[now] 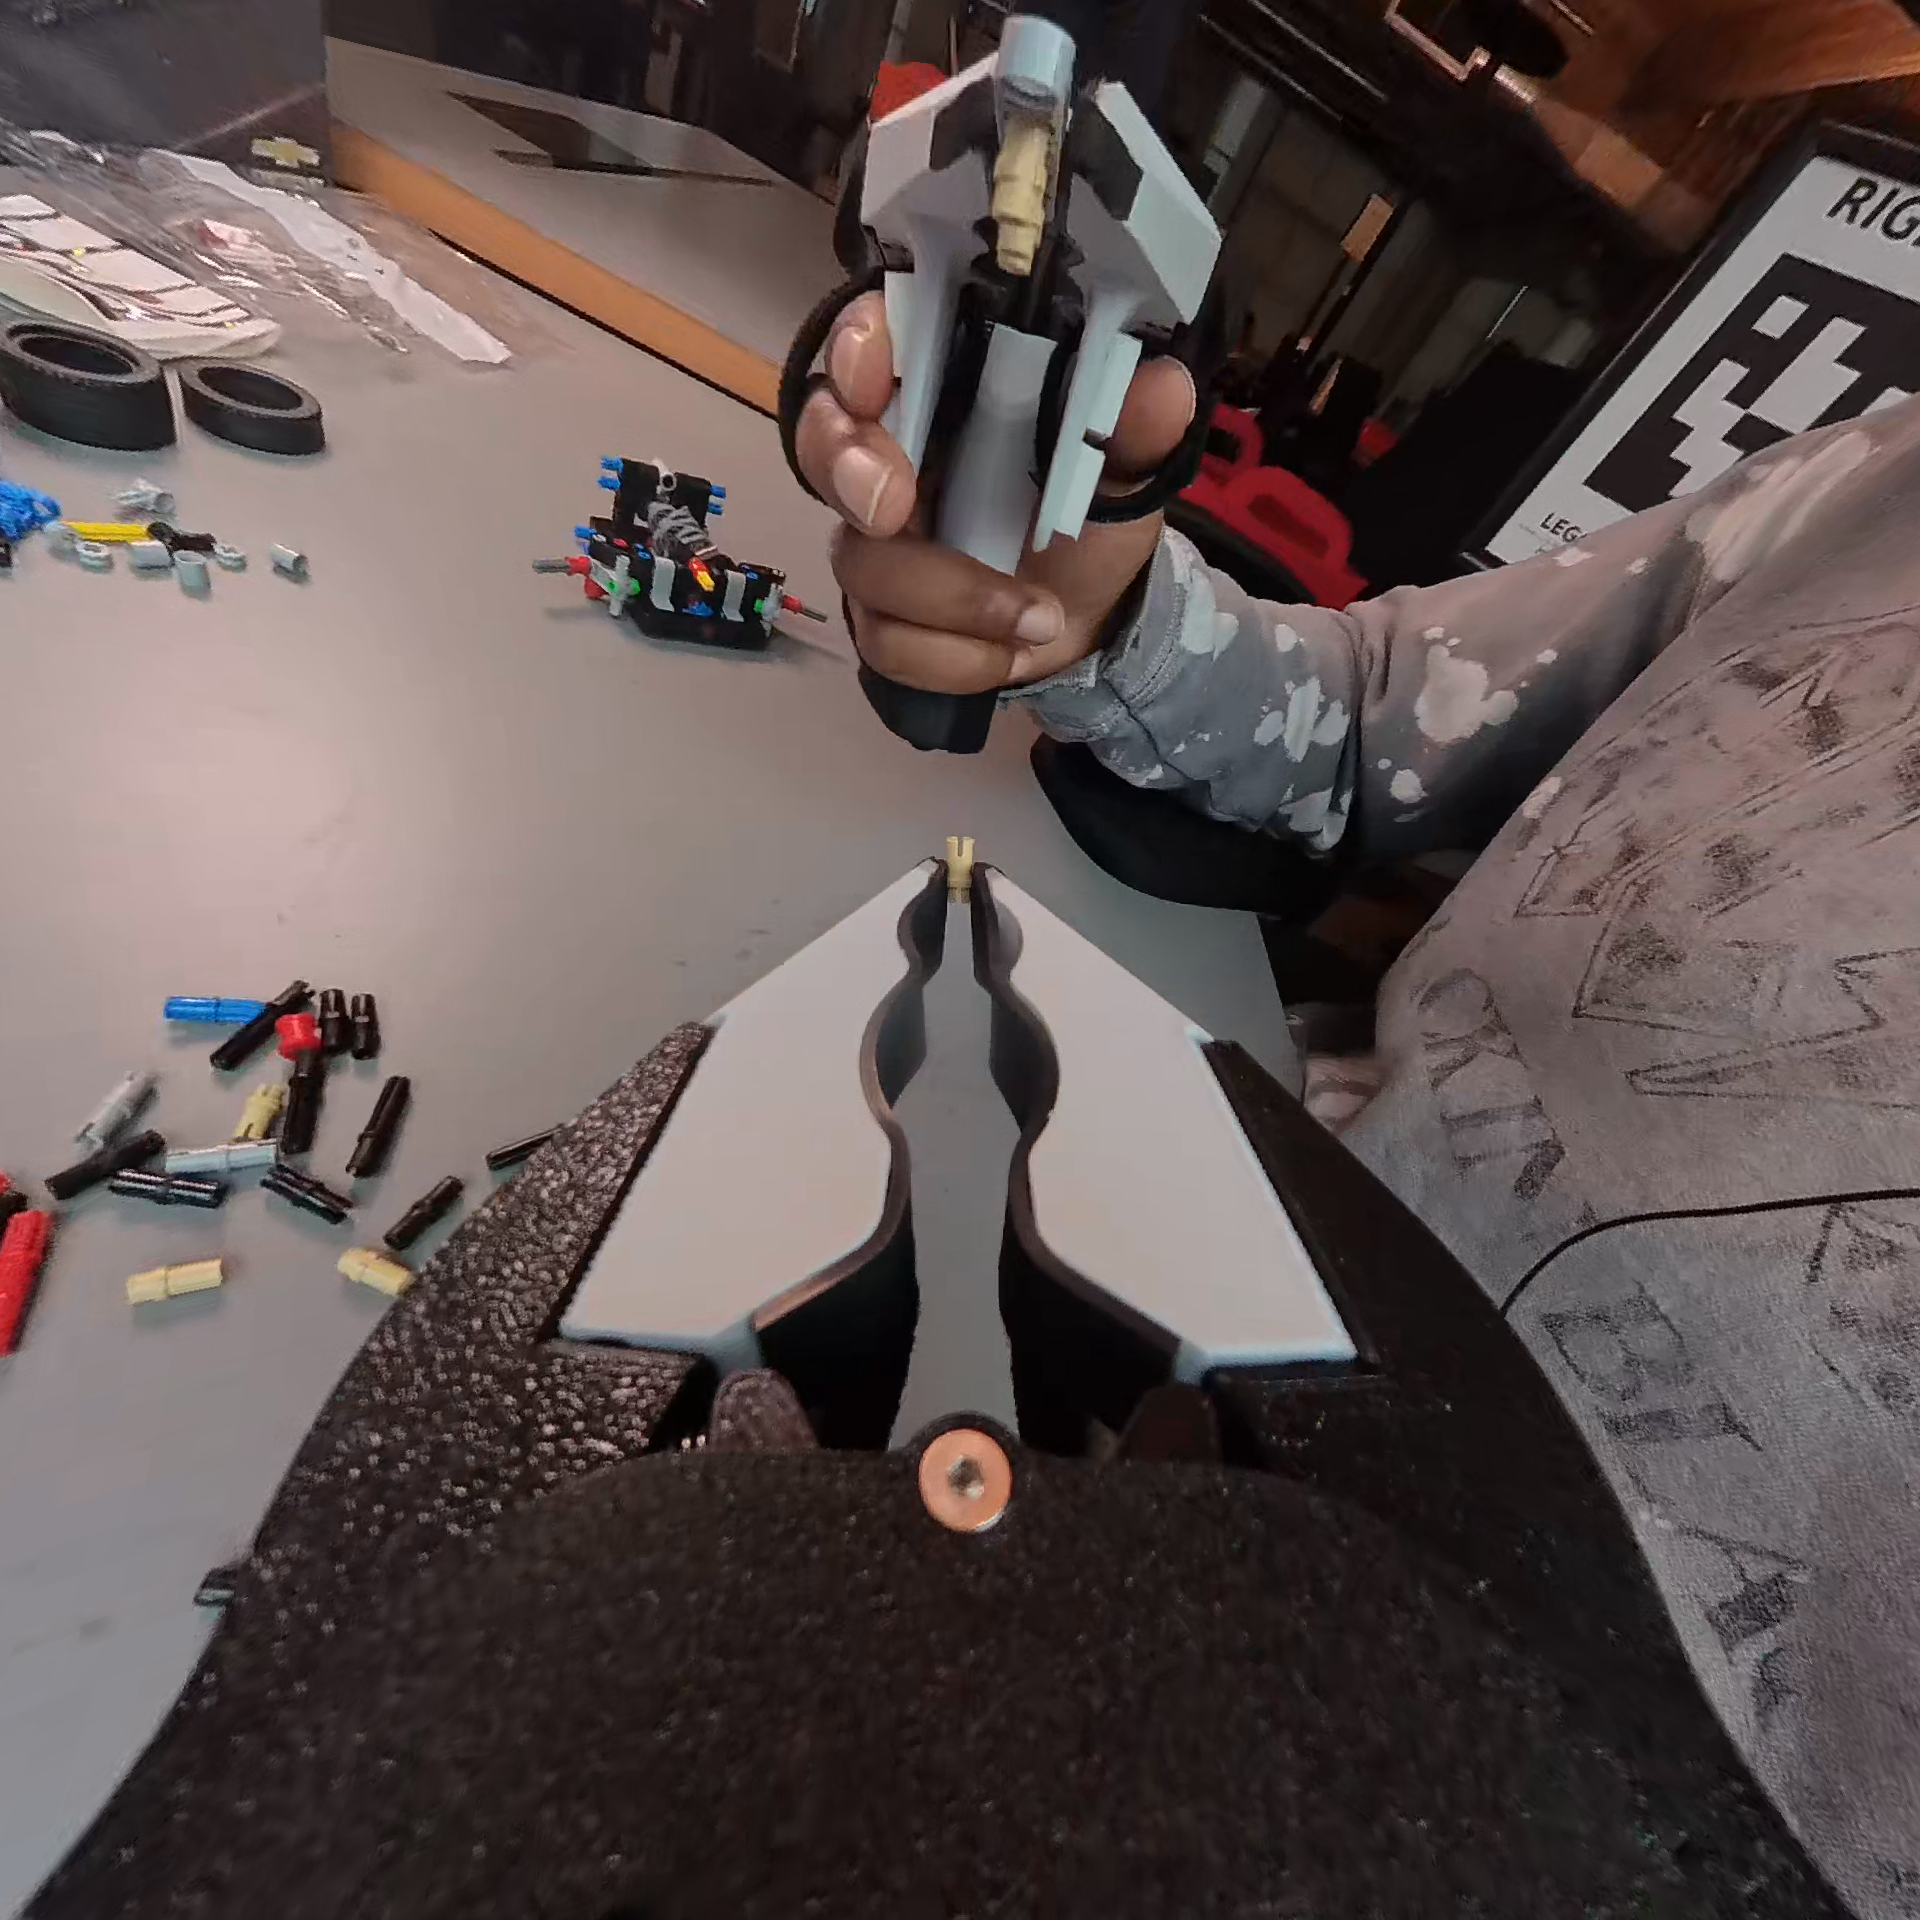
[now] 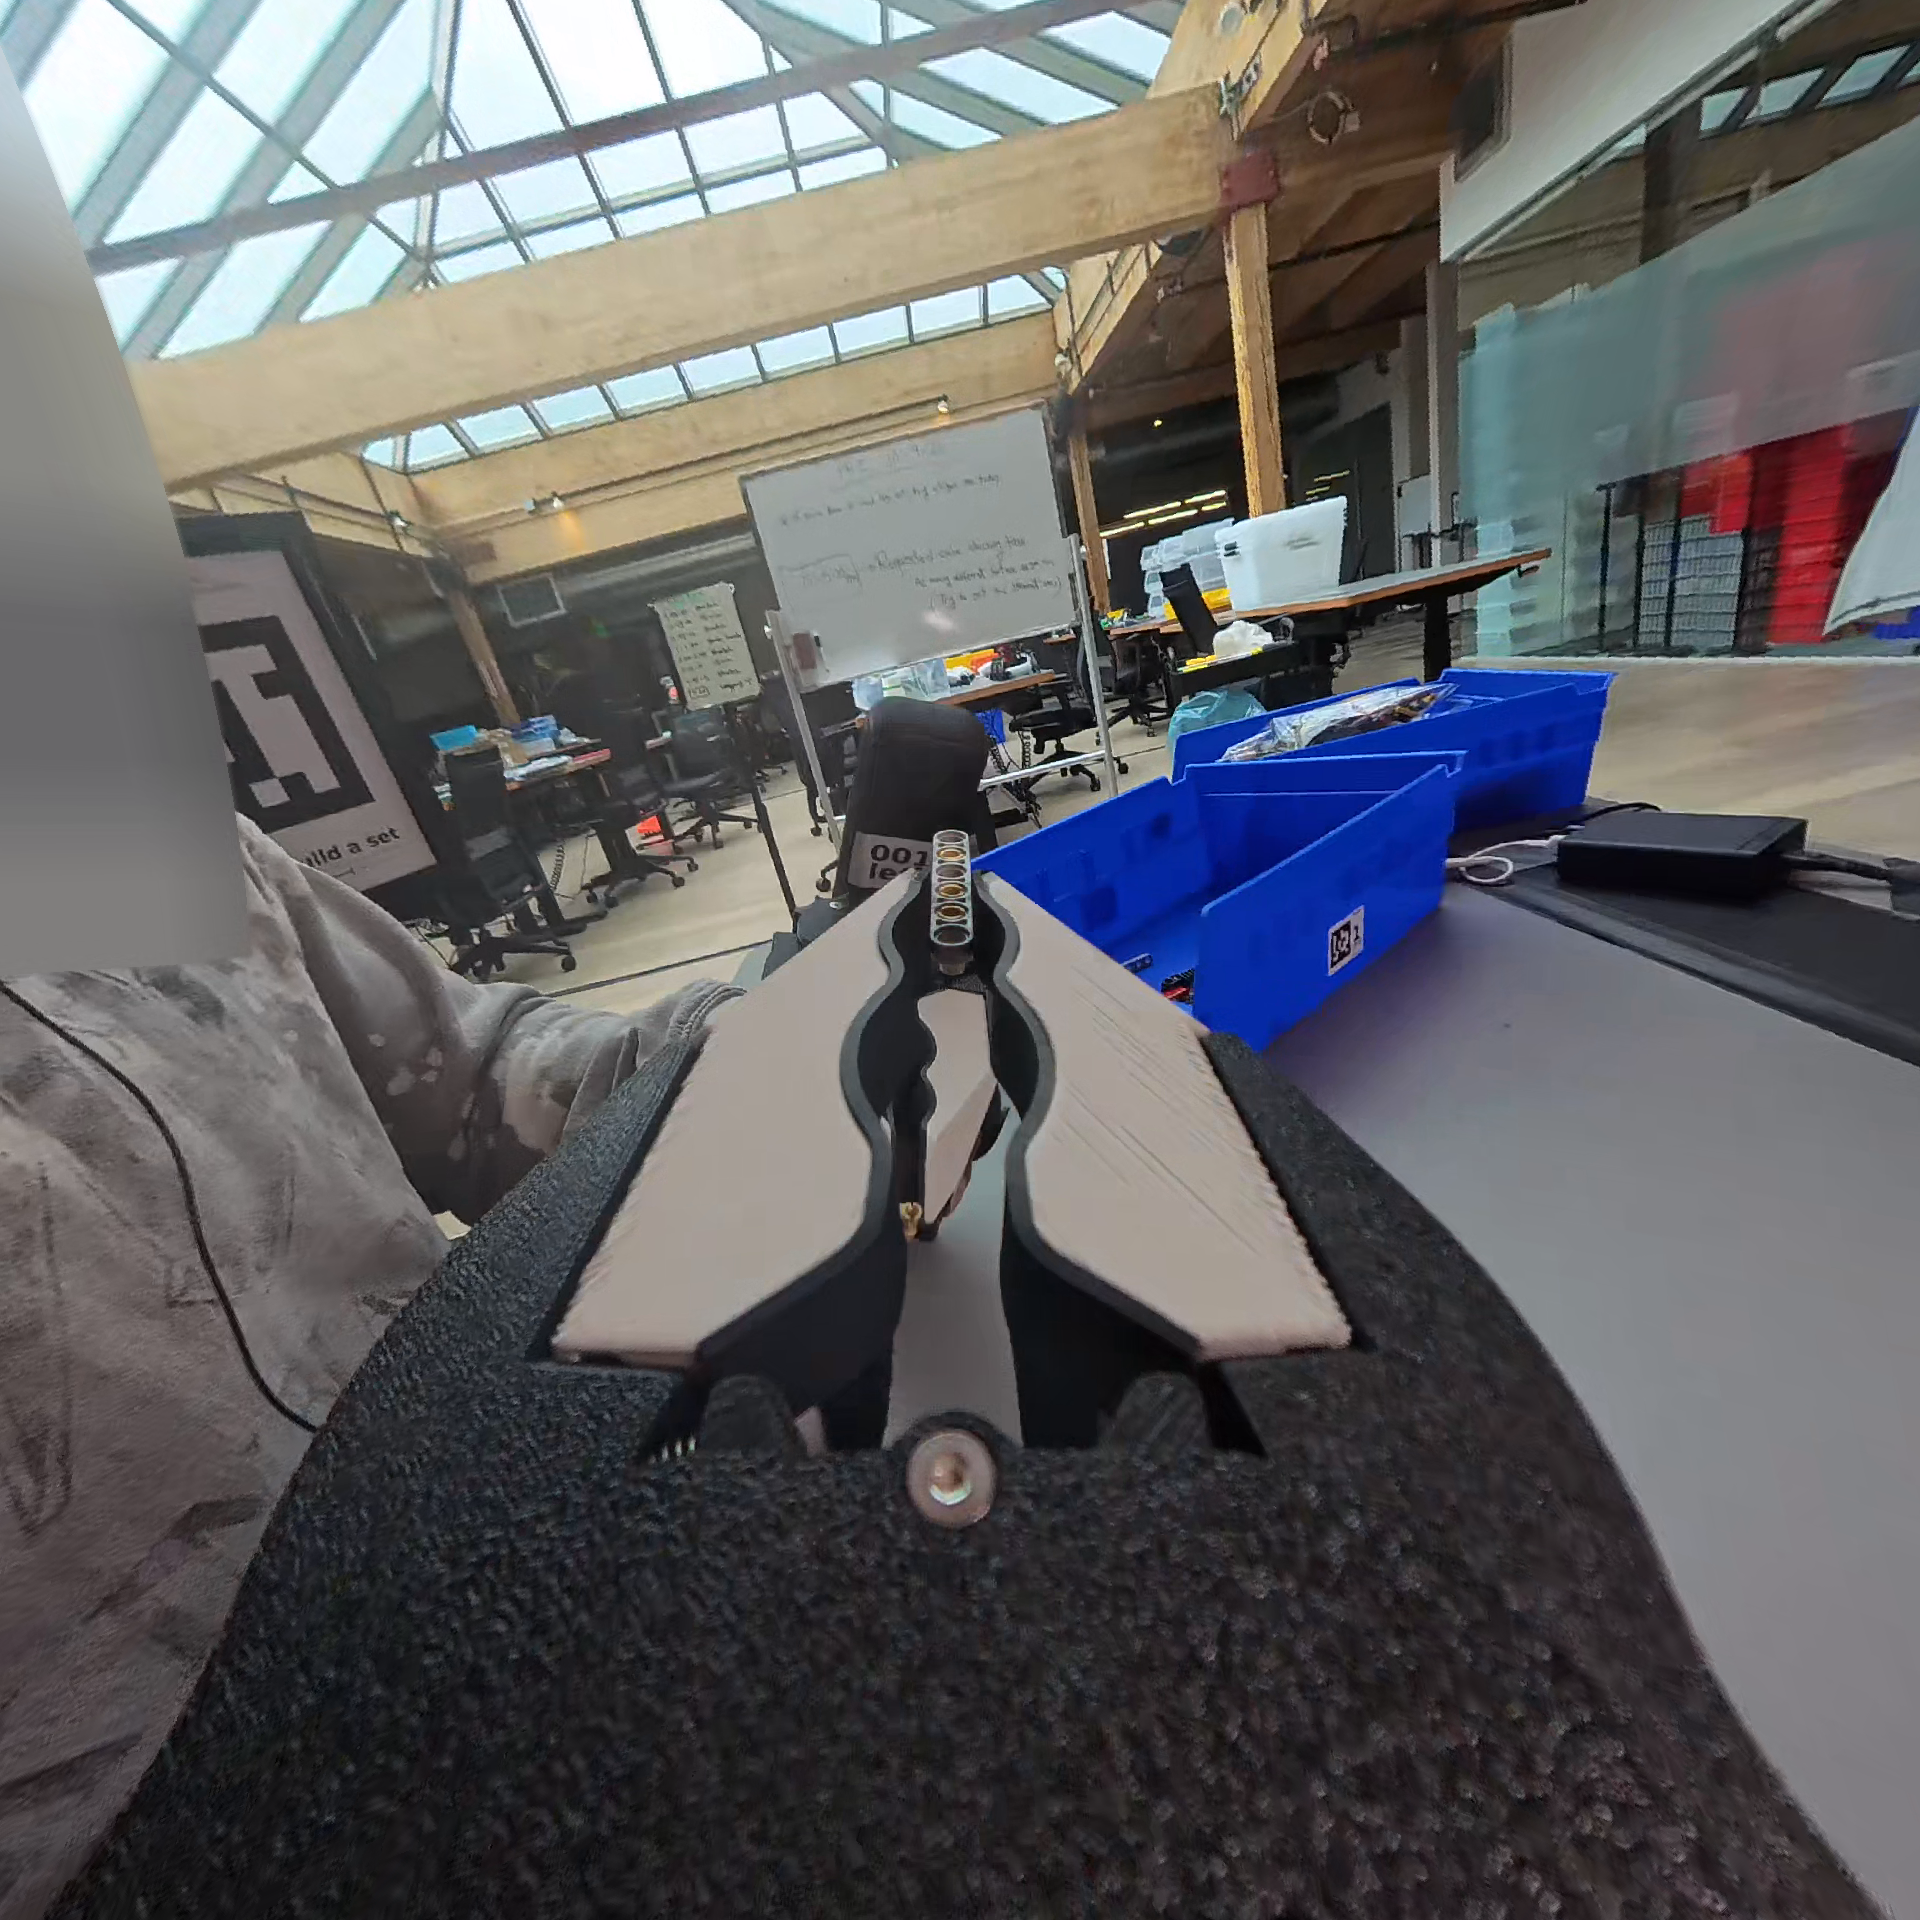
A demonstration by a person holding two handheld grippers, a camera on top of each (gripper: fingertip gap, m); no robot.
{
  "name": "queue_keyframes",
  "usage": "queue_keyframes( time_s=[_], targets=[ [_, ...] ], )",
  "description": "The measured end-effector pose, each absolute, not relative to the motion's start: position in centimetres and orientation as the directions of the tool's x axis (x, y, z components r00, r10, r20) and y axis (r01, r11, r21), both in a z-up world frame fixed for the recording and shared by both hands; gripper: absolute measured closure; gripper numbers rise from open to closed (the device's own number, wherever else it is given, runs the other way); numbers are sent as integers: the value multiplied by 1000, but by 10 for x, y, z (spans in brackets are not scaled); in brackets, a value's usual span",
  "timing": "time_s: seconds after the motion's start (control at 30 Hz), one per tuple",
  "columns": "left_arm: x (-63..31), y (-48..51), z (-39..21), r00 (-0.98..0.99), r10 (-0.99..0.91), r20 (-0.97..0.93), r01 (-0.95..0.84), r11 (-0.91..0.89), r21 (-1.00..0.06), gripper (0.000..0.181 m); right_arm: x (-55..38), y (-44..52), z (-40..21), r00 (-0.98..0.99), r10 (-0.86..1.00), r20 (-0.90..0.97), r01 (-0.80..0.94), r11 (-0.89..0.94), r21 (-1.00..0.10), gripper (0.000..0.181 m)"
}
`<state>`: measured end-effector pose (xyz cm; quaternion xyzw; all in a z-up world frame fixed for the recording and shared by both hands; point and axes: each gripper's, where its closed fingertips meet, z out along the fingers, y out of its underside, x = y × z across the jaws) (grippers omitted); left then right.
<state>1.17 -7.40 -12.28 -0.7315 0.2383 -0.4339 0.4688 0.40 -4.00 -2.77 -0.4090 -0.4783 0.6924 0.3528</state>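
Observation:
My left gripper [image 1: 961, 878] is shut on a small tan pin [image 1: 960, 860] that sticks out past its tips, above the grey table [image 1: 468, 831]. My right gripper [image 1: 1029, 135], held in a hand, points upward beyond it. In the right wrist view my right gripper [image 2: 951, 904] is shut on a short grey beam [image 2: 948, 847] that stands upright, with tan pins in its holes. The left gripper [image 2: 961, 1101] shows below, between the right fingers, with the tan pin [image 2: 911, 1210] at its tip, apart from the beam.
A black part-built assembly [image 1: 675, 577] stands mid-table. Loose black, blue, red and tan pins [image 1: 301, 1101] lie at the left, two black tyres [image 1: 156, 395] and plastic bags behind. Blue bins [image 2: 1320, 862] and a black box [image 2: 1683, 847] stand at the right. A person's grey sleeve [image 1: 1351, 717] crosses the table edge. One gripper's finger ends stand about 10 cm off the other's. The black part-built assembly [image 1: 675, 577] is about 25 cm from both grippers' fingertips.

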Motion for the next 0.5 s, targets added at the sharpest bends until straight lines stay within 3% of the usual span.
queue_keyframes(
  time_s=[0.33, 0.5],
  targets=[
    [-11, -56, -146, 678, -673, 297, -26, -425, -905, 177, -2, -26, -59, -365, 894, -261, 12, -276, -961, 175],
    [-58, -39, -185, 861, -502, 80, -213, -498, -840, 177, -1, -17, -65, -308, 929, -205, 51, -199, -979, 175]
  ],
)
